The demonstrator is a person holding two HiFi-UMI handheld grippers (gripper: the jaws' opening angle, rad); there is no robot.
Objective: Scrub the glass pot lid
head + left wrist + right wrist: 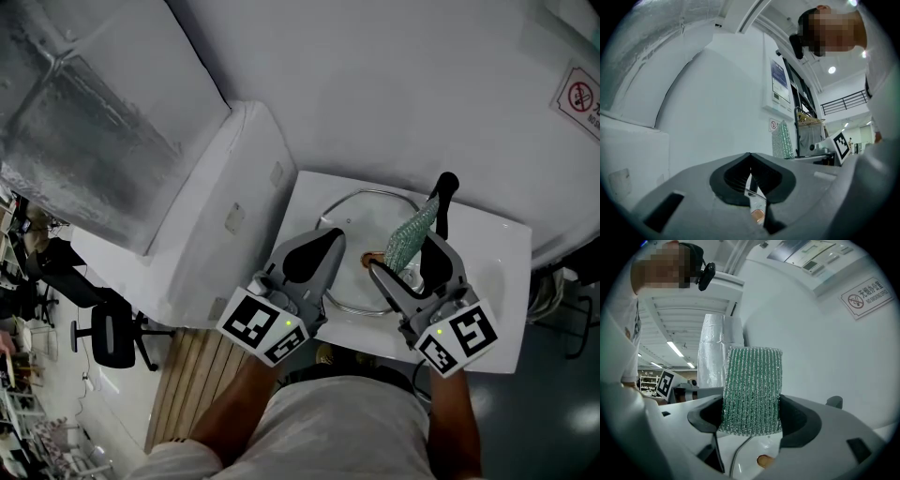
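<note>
The glass pot lid (361, 220) lies in a white basin (492, 281), its brown knob (372, 258) near the middle. My left gripper (333, 234) is at the lid's left edge, and in the left gripper view (750, 161) its jaws are shut on the metal rim (757, 199); the knob (758, 215) shows below them. My right gripper (408, 251) hovers over the lid's right half, shut on a green mesh scrub pad (411, 234). In the right gripper view (752, 408) the pad (752, 390) stands upright between the jaws, above the lid rim (739, 453) and knob (764, 460).
A dark upright tap (445, 197) rises at the basin's back, close behind the pad. A large white cabinet (216, 216) adjoins the basin's left side. A no-smoking sign (577, 94) hangs on the wall. Wooden slats (192, 375) and an office chair (112, 337) lie lower left.
</note>
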